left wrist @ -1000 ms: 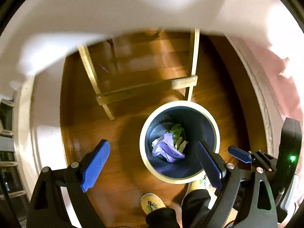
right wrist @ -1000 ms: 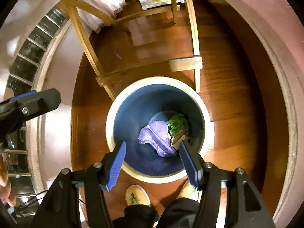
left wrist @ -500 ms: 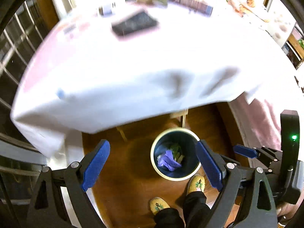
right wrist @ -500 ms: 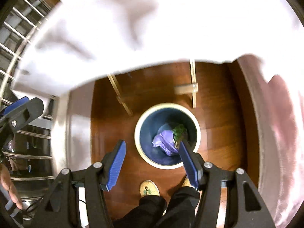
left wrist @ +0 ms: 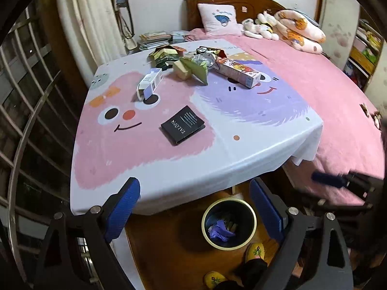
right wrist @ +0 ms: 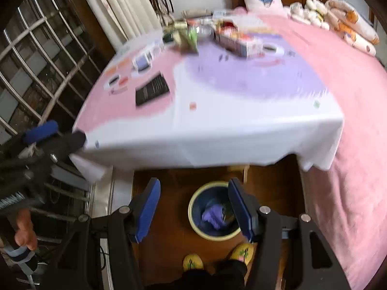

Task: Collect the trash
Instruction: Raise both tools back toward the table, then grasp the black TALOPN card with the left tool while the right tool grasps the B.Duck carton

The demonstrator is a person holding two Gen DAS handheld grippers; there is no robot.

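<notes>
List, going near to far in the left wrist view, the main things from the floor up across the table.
Trash bin → black booklet → white and blue carton → pile of crumpled packaging → pink pillow.

Cartoon-face tablecloth [left wrist: 150, 149] in pink, white and purple over the table, draped past its near edge. Pink bedspread [left wrist: 333, 101] beside it, with a square pillow [left wrist: 221, 19] against the wooden headboard [left wrist: 256, 2], plush toys [left wrist: 260, 26] alongside. Barred window [right wrist: 46, 55] left, pale curtain [left wrist: 92, 17] next to it. Wooden floor [left wrist: 167, 249] below; yellow slippers [right wrist: 241, 251] there.
</notes>
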